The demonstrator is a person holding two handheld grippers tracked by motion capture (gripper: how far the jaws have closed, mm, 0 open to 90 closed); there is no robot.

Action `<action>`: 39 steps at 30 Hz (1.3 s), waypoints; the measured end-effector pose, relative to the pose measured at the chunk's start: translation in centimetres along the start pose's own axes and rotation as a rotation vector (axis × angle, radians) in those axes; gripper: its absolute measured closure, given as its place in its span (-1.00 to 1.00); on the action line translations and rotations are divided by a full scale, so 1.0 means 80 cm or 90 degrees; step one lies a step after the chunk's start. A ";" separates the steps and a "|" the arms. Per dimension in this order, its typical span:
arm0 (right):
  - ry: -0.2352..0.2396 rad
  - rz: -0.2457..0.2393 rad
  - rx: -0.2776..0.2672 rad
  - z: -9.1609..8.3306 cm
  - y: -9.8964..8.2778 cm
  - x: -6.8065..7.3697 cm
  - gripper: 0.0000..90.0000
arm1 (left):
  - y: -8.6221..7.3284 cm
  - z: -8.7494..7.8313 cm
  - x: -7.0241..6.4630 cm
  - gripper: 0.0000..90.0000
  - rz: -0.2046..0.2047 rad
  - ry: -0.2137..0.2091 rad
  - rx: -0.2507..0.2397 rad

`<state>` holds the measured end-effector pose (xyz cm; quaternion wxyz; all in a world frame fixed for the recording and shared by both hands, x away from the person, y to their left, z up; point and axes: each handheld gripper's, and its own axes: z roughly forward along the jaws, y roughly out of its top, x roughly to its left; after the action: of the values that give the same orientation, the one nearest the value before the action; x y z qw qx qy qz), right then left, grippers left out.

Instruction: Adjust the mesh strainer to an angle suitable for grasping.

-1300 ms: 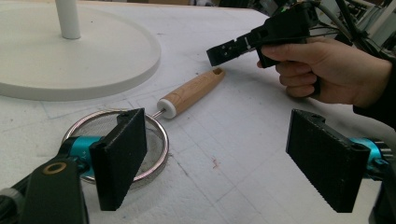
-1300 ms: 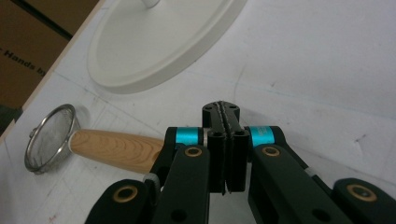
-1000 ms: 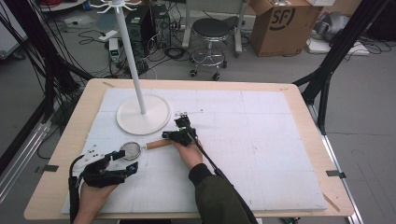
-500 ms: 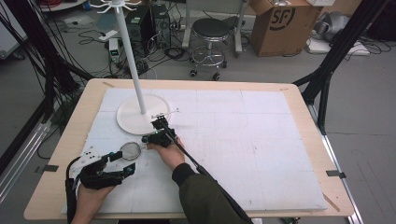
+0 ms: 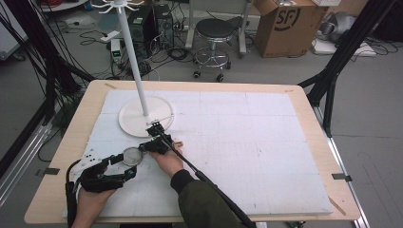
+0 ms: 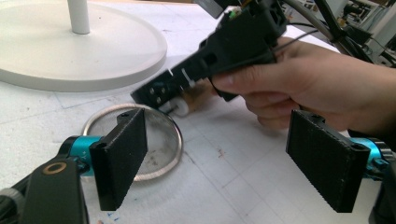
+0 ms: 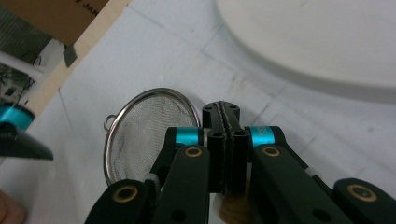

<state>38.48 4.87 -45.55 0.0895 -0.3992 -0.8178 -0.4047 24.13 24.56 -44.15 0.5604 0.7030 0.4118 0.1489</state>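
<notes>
Wooden table [image 5: 304, 95] is wearing a big white gridded mat [image 5: 266, 142] that's covering nearly the whole top, with bare wood showing round the edges. On the mat, far left, a white stand's round base [image 5: 138, 121] is sitting flat. Just nearer than it, a small mesh strainer [image 5: 131, 156] is lying on the mat.

Small round strainer [image 5: 131, 156]: bright metal rim, fine wire mesh bowl, a little wire loop on the rim's far edge as seen in the right gripper view [image 7: 140, 135]. A short pale wooden handle [image 7: 233, 210] shows at the opposite side, mostly hidden, so whether it is lifted is not clear. Strainer lies on the white mat [image 5: 266, 142] near the front left of the tabletop, rim about level. Mesh looks slightly soiled in the left gripper view [image 6: 159, 149].
</notes>
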 end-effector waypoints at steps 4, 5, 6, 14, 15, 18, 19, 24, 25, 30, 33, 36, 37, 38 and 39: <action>0.008 -0.007 0.009 -0.001 -0.005 0.006 0.99 | 0.001 0.000 -0.001 -0.53 0.002 0.001 0.000; 0.010 -0.010 0.010 -0.002 -0.007 0.007 0.99 | 0.001 0.000 -0.001 -0.53 0.002 0.001 0.001; 0.013 -0.010 0.014 -0.003 -0.008 0.008 0.99 | 0.001 0.000 -0.001 -0.53 0.000 0.001 0.000; 0.057 0.001 0.024 -0.010 -0.022 0.011 0.99 | 0.001 0.003 -0.001 -0.53 0.003 -0.001 0.006; 0.061 0.001 0.024 -0.011 -0.024 0.012 0.99 | 0.001 0.003 -0.001 -0.53 0.003 -0.001 0.006; 0.069 -0.002 0.030 -0.014 -0.029 0.014 0.99 | 0.001 0.005 -0.002 -0.53 0.004 -0.003 0.007; 0.073 -0.004 0.032 -0.015 -0.030 0.014 0.99 | 0.001 0.005 -0.002 -0.53 0.004 -0.003 0.007; 0.094 -0.007 0.045 -0.019 -0.036 0.015 0.99 | 0.001 0.007 -0.002 -0.53 0.004 -0.003 0.008; 0.096 -0.012 0.045 -0.020 -0.037 0.015 0.99 | 0.002 0.007 -0.002 -0.53 0.005 -0.004 0.008; 0.076 -0.006 -0.011 -0.035 -0.042 0.007 1.00 | 0.002 0.009 -0.003 -0.53 0.008 -0.006 0.011; 0.079 0.012 -0.030 -0.050 -0.045 -0.005 0.99 | 0.001 0.009 -0.002 -0.53 0.005 -0.006 0.011; 0.074 0.014 -0.035 -0.070 -0.051 -0.018 1.00 | 0.001 0.011 -0.002 -0.53 0.006 -0.007 0.014; 0.071 0.019 -0.039 -0.076 -0.053 -0.020 0.99 | 0.001 0.011 -0.002 -0.53 0.006 -0.007 0.014; 0.069 0.019 -0.044 -0.084 -0.056 -0.024 0.99 | 0.001 0.011 -0.002 -0.53 0.006 -0.007 0.014; 0.067 0.023 -0.047 -0.091 -0.060 -0.028 0.99 | 0.001 0.011 -0.003 -0.53 0.008 -0.006 0.014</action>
<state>35.21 -3.44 -44.65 0.1244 -0.3952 -0.7892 -0.4534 24.58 23.79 -44.31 0.5537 0.7122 0.4065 0.1446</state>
